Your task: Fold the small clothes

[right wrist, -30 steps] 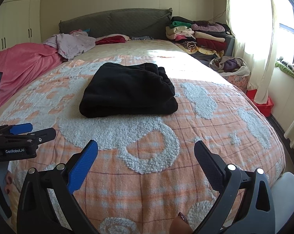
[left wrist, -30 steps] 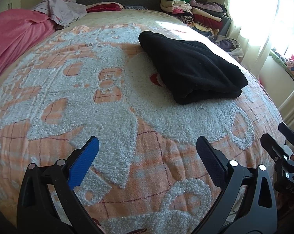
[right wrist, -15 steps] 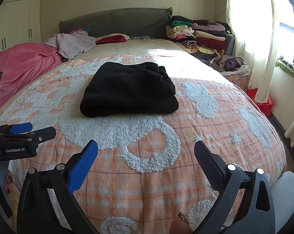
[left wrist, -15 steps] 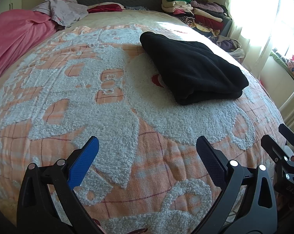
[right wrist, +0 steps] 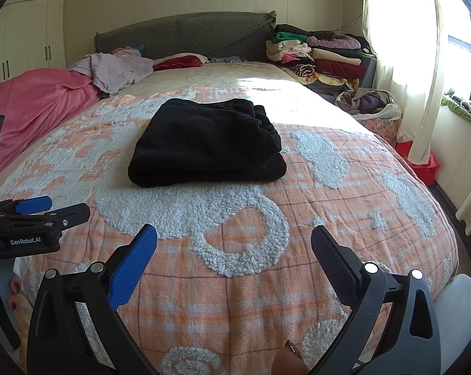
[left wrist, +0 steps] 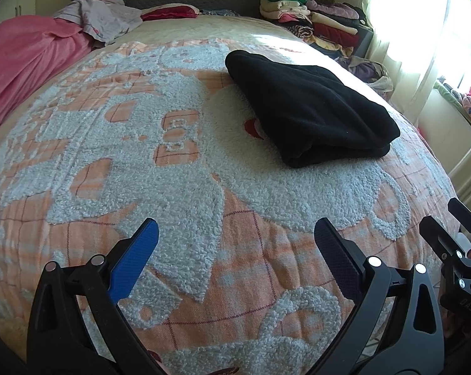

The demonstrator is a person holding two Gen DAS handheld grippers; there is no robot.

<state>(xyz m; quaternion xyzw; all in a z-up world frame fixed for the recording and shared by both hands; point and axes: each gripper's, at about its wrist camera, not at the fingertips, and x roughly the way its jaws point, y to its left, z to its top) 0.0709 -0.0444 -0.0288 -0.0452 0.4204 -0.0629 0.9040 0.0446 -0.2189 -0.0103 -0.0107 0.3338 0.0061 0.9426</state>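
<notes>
Both grippers hang spread wide and empty near the bed's foot: left gripper (left wrist: 235, 250), right gripper (right wrist: 234, 250). Folded black garment (right wrist: 204, 147) lies mid-bedspread (right wrist: 266, 275), well ahead of both, with bare blanket all round it.

Black garment (right wrist: 204, 143) on orange-and-pale-blue checked bedspread (right wrist: 344, 218); pink blanket (right wrist: 32, 100).

**view eases back from the folded garment**

both cameras have shifted only slightly over the last second. in the left wrist view the black folded garment (left wrist: 310, 112) now sits a touch lower and further right in frame. in the right wrist view the garment (right wrist: 204, 143) appears marginally lower and the headboard (right wrist: 185, 34) higher.
</notes>
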